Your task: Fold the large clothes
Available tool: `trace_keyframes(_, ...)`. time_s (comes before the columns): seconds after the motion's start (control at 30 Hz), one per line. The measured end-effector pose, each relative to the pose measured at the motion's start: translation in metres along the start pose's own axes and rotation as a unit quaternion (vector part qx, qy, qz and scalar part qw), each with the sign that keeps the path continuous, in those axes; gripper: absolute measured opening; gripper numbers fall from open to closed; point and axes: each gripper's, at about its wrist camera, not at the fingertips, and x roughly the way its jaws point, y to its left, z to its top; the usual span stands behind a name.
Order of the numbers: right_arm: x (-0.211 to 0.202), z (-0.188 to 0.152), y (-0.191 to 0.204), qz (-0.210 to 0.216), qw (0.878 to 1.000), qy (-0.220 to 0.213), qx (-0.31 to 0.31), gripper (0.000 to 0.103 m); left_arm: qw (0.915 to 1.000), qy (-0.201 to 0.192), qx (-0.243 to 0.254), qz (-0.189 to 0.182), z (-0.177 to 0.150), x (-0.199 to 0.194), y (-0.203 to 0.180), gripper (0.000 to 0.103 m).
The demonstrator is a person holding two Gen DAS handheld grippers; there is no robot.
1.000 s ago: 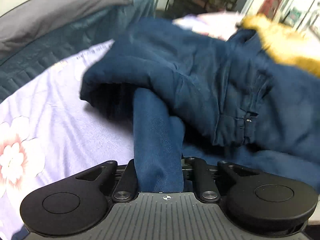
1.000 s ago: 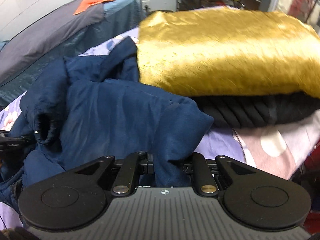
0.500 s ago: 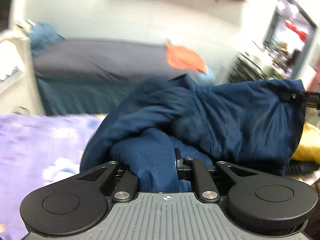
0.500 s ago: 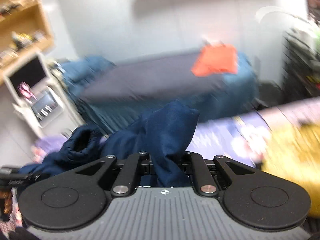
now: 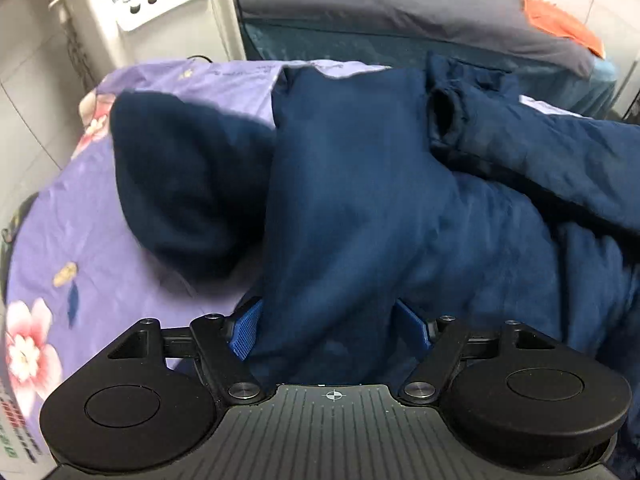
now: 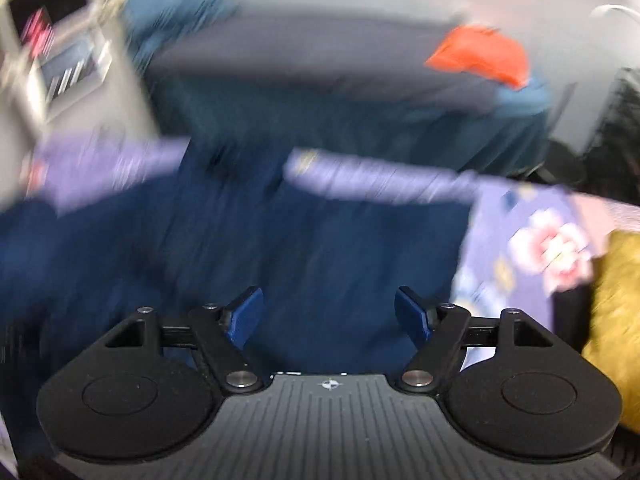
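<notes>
A dark blue padded coat (image 5: 360, 184) lies spread on a bed with a purple flowered sheet (image 5: 80, 240). In the left wrist view its long axis runs from the near edge toward the far edge of the bed, with a fold of the body rising straight away from the left gripper (image 5: 327, 330). A sleeve (image 5: 532, 148) lies across the coat's right side, its open cuff pointing left toward the middle, and a darker rounded part sits at the left on the sheet.

The left jaws are opening — blue pads (image 5: 245, 332) stand apart on both sides of the fold, which still lies between them but is not pinched. The right gripper (image 6: 328, 318) is opening too; its view is heavily blurred, with coat cloth beyond and between the spread pads, apparently not gripped.

Beyond the bed stands a second bed with a grey cover (image 5: 400, 12) and an orange cloth (image 5: 560, 28) on it. A mustard-yellow cushion (image 6: 620, 312) lies at the right.
</notes>
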Motion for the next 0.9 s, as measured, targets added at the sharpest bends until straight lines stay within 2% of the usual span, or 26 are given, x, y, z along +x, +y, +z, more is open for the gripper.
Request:
trace_keyframes(0.07, 0.002, -0.019, 0.018, 0.012, 0.999, 0.013, -0.027, 0.077, 0.9998, -0.019, 0.011, 0.004, -0.010, -0.011, -0.002, 0.103)
trace_keyframes(0.17, -0.001, -0.039, 0.036, 0.028, 0.998, 0.029, -0.052, 0.083, 0.9991, -0.024, 0.024, 0.025, -0.004, -0.018, 0.005, 0.103)
trace_keyframes(0.23, -0.006, -0.044, 0.046, 0.017, 0.997, 0.028, -0.075, 0.083, 0.9990, -0.028, 0.016, 0.030, 0.005, -0.017, 0.011, 0.103)
trace_keyframes(0.33, -0.006, -0.045, 0.047, -0.012, 0.995, 0.021, -0.100, 0.083, 0.9965, -0.064, -0.054, 0.006, 0.016, -0.031, 0.043, 0.103)
trace_keyframes(0.47, -0.003, -0.040, 0.032, -0.020, 0.997, 0.014, -0.068, 0.086, 0.9791, -0.108, -0.171, -0.020, 0.028, -0.049, 0.094, 0.103)
trace_keyframes(0.57, -0.007, -0.037, 0.022, -0.030, 0.999, 0.010, -0.039, 0.088, 0.9643, -0.108, -0.238, -0.044, 0.046, -0.045, 0.132, 0.103)
trace_keyframes(0.63, -0.006, -0.038, 0.018, -0.037, 0.999, 0.009, -0.030, 0.089, 0.9593, -0.097, -0.259, -0.054, 0.062, -0.038, 0.146, 0.103)
trace_keyframes(0.7, -0.006, -0.036, 0.020, -0.049, 0.998, -0.001, -0.039, 0.089, 0.9601, -0.101, -0.255, -0.053, 0.073, -0.033, 0.146, 0.103)
trace_keyframes(0.8, -0.001, -0.026, 0.037, -0.051, 0.993, -0.023, -0.106, 0.089, 0.9713, -0.097, -0.214, -0.038, 0.086, -0.024, 0.125, 0.103)
trace_keyframes(0.87, 0.016, -0.020, 0.059, -0.055, 0.981, -0.037, -0.184, 0.094, 0.9749, -0.088, -0.203, -0.026, 0.088, -0.013, 0.110, 0.103)
trace_keyframes(0.9, 0.031, -0.019, 0.073, -0.067, 0.969, -0.041, -0.234, 0.094, 0.9753, -0.081, -0.204, -0.027, 0.087, -0.007, 0.104, 0.103)
